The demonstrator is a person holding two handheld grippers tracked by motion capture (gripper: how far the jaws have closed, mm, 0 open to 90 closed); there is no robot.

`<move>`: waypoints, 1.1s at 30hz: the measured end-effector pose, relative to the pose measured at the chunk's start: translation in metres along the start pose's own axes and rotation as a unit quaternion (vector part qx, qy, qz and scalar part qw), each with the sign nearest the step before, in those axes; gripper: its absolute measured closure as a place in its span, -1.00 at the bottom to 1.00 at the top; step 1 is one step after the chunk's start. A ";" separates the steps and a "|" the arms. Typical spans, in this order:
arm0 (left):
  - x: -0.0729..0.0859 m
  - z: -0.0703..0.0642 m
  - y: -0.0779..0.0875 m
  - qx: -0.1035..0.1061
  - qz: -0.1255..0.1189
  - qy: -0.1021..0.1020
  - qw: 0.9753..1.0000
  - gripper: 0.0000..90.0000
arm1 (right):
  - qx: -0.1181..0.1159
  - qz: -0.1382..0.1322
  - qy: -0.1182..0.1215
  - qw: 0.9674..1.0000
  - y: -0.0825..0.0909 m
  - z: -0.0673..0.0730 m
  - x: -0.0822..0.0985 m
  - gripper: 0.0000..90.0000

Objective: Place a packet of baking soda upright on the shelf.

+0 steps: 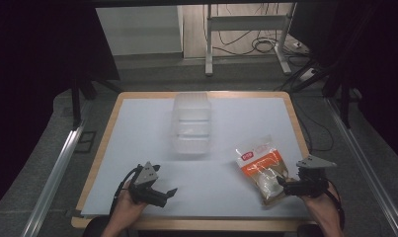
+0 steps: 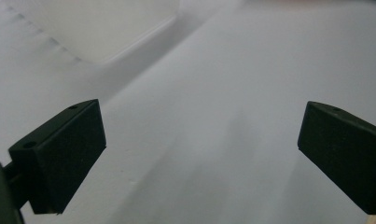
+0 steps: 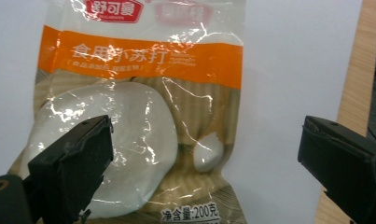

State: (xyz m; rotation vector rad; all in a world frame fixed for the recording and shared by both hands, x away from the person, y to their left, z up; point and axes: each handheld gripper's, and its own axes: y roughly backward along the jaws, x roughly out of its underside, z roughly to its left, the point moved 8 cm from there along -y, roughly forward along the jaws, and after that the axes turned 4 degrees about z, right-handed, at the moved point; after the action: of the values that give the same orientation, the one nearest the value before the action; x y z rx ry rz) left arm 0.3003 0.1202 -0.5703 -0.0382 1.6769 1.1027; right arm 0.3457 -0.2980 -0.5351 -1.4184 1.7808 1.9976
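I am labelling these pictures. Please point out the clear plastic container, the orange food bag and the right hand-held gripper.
clear plastic container (image 1: 191, 123): high view, on its inner floor.
orange food bag (image 3: 143, 58): right gripper view, on the orange band.
right hand-held gripper (image 1: 288, 185): high view, midway between its fingertips.

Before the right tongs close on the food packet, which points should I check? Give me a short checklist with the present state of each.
1. Right tongs open: ok, jaws stand wide apart.
2. Packet between the jaws: not ok, one jaw is over it, the other is over the bare table beside it.
3. Packet lies flat on the table: ok.
4. Left tongs out of the way: ok, open and apart from the packet.
5. Clear plastic container ready to receive: cannot tell, it looks empty but its walls are hazy.
6. Packet sealed: cannot tell.
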 end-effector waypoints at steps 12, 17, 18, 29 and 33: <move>0.000 -0.003 -0.002 0.002 0.002 -0.011 1.000 -0.98 | -0.008 -0.001 -0.007 1.000 -0.005 0.000 0.003 -0.94; 0.000 -0.004 -0.002 0.002 0.002 -0.013 1.000 -0.98 | -0.006 -0.002 -0.010 1.000 -0.006 0.001 0.002 -0.94; 0.000 -0.004 -0.002 0.002 0.002 -0.014 1.000 -0.98 | -0.007 -0.003 -0.017 1.000 -0.006 0.002 0.002 -0.94; 0.001 -0.007 -0.004 0.006 0.008 -0.026 1.000 -0.98 | -0.008 -0.006 -0.028 1.000 -0.004 0.005 -0.003 -0.92; 0.001 -0.008 -0.004 0.007 0.009 -0.027 1.000 -0.98 | 0.006 -0.002 -0.019 1.000 -0.003 0.005 -0.004 -0.84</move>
State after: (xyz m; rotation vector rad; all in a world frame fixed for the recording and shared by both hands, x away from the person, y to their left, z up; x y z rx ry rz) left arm 0.2964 0.1130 -0.5737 0.0157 1.6385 1.0959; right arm 0.3470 -0.2914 -0.5353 -1.3703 1.7699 1.9953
